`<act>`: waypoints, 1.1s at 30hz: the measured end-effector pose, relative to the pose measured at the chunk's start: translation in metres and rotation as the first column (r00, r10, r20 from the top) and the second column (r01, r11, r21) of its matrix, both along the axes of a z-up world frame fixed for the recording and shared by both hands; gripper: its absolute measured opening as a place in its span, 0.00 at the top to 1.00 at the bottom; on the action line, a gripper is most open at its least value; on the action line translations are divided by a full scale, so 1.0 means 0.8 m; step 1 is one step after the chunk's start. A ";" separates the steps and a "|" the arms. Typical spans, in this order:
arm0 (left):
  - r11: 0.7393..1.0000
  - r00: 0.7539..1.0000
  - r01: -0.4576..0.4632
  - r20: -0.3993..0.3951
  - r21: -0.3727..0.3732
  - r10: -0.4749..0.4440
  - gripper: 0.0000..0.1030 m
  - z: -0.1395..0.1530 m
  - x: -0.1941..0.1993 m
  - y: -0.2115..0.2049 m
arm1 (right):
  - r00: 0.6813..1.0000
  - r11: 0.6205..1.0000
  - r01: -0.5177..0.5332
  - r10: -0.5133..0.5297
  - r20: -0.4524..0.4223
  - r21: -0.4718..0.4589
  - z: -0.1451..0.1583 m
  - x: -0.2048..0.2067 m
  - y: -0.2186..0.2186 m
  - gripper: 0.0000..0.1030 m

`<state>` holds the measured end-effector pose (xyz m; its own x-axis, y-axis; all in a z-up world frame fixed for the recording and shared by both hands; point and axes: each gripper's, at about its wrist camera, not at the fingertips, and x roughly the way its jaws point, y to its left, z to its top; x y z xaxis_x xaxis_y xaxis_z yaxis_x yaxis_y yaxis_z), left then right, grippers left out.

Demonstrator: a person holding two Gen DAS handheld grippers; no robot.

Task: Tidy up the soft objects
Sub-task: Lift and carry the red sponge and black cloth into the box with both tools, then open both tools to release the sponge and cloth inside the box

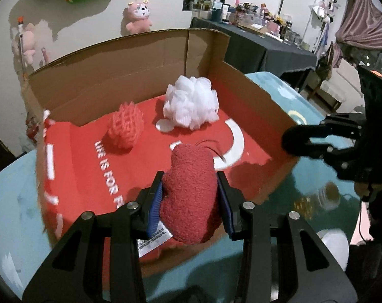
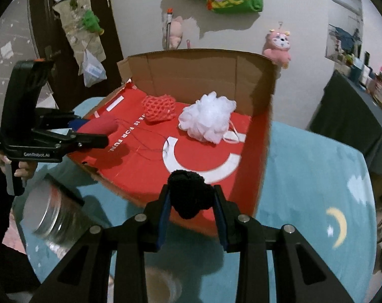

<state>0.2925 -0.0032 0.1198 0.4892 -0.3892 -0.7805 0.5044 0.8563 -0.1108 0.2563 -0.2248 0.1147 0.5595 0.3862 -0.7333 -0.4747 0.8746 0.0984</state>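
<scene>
My left gripper (image 1: 191,189) is shut on a red plush toy (image 1: 191,192) with a white label, held over the near edge of an open cardboard box (image 1: 130,68) with a red floor. My right gripper (image 2: 191,199) is shut on a black fuzzy object (image 2: 189,197) at the box's near edge (image 2: 264,161). Inside the box lie a white mesh pouf (image 1: 191,106) and a red net sponge (image 1: 126,128); both also show in the right wrist view, pouf (image 2: 208,118) and sponge (image 2: 159,108). The left gripper (image 2: 99,132) with the red toy (image 2: 99,126) shows at the box's left side.
The box sits on a teal cloth (image 2: 312,176) with moon and cloud prints. A clear jar with a metal rim (image 2: 54,214) lies blurred near the left front. A pink plush (image 1: 139,17) hangs on the wall. A cluttered dark table (image 1: 266,48) stands at the back right.
</scene>
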 end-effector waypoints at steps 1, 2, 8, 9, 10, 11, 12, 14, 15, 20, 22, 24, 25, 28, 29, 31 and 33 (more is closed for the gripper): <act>1.000 1.000 0.000 -0.006 -0.003 0.000 0.64 -0.002 0.008 -0.003 | 1.000 1.000 -0.004 0.004 -0.004 -0.007 0.000 0.007 0.004 0.67; 1.000 1.000 -0.001 -0.017 -0.002 0.001 0.64 -0.004 0.018 -0.007 | 1.000 1.000 -0.010 0.009 -0.014 -0.023 -0.002 0.020 0.011 0.67; 0.999 0.997 -0.017 -0.078 0.039 0.020 0.64 -0.029 0.069 -0.026 | 0.996 0.993 -0.019 0.009 -0.085 -0.117 -0.020 0.083 0.040 0.67; 0.999 0.995 -0.024 -0.093 0.047 0.029 0.64 -0.034 0.078 -0.027 | 0.994 0.990 -0.018 0.003 -0.107 -0.142 -0.026 0.097 0.046 0.67; 0.998 0.994 -0.032 -0.105 0.054 0.037 0.64 -0.039 0.085 -0.028 | 0.993 0.988 -0.015 -0.003 -0.118 -0.153 -0.030 0.105 0.047 0.67; 0.997 0.992 -0.041 -0.118 0.061 0.047 0.64 -0.044 0.092 -0.029 | 0.991 0.985 -0.010 -0.013 -0.135 -0.173 -0.036 0.116 0.050 0.67; 0.996 0.989 -0.047 -0.135 0.069 0.056 0.64 -0.050 0.100 -0.029 | 0.989 0.982 -0.007 -0.021 -0.147 -0.187 -0.041 0.124 0.052 0.67; 0.995 0.984 -0.059 -0.161 0.082 0.072 0.64 -0.061 0.112 -0.030 | 0.984 0.975 0.004 -0.044 -0.173 -0.223 -0.051 0.140 0.056 0.67; 0.994 0.983 -0.062 -0.169 0.088 0.076 0.64 -0.064 0.116 -0.031 | 0.983 0.973 0.006 -0.049 -0.178 -0.233 -0.054 0.143 0.057 0.67; 0.991 0.976 -0.067 -0.196 0.119 0.090 0.64 -0.079 0.130 -0.040 | 0.973 0.961 0.018 -0.081 -0.216 -0.277 -0.071 0.161 0.060 0.67; 0.988 0.977 -0.071 -0.191 0.134 0.096 0.64 -0.082 0.133 -0.043 | 0.971 0.957 0.025 -0.091 -0.219 -0.288 -0.073 0.163 0.060 0.67; 0.986 0.978 -0.077 -0.184 0.147 0.103 0.64 -0.084 0.136 -0.045 | 0.971 0.954 0.036 -0.105 -0.216 -0.298 -0.072 0.164 0.061 0.66; 0.985 0.979 -0.080 -0.176 0.153 0.107 0.64 -0.084 0.136 -0.046 | 0.971 0.950 0.043 -0.113 -0.210 -0.310 -0.072 0.164 0.061 0.66; 0.984 0.979 -0.082 -0.175 0.157 0.109 0.62 -0.084 0.137 -0.048 | 0.970 0.948 0.042 -0.114 -0.213 -0.316 -0.073 0.164 0.060 0.66; 0.984 0.979 -0.083 -0.174 0.160 0.111 0.62 -0.083 0.137 -0.048 | 0.971 0.947 0.041 -0.114 -0.211 -0.320 -0.073 0.163 0.060 0.66; 0.983 0.979 -0.085 -0.168 0.165 0.112 0.62 -0.082 0.136 -0.048 | 0.972 0.943 0.039 -0.113 -0.207 -0.330 -0.074 0.166 0.066 0.65; 0.982 0.980 -0.082 -0.164 0.167 0.110 0.62 -0.083 0.137 -0.048 | 0.973 0.941 0.037 -0.111 -0.204 -0.337 -0.074 0.166 0.069 0.65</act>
<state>0.4021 -0.0417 0.0534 0.3713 -0.2111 -0.9042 0.4044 0.9134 -0.0472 0.3890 -0.1698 0.0557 0.3900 0.0665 -0.9184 -0.4072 0.9070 -0.1073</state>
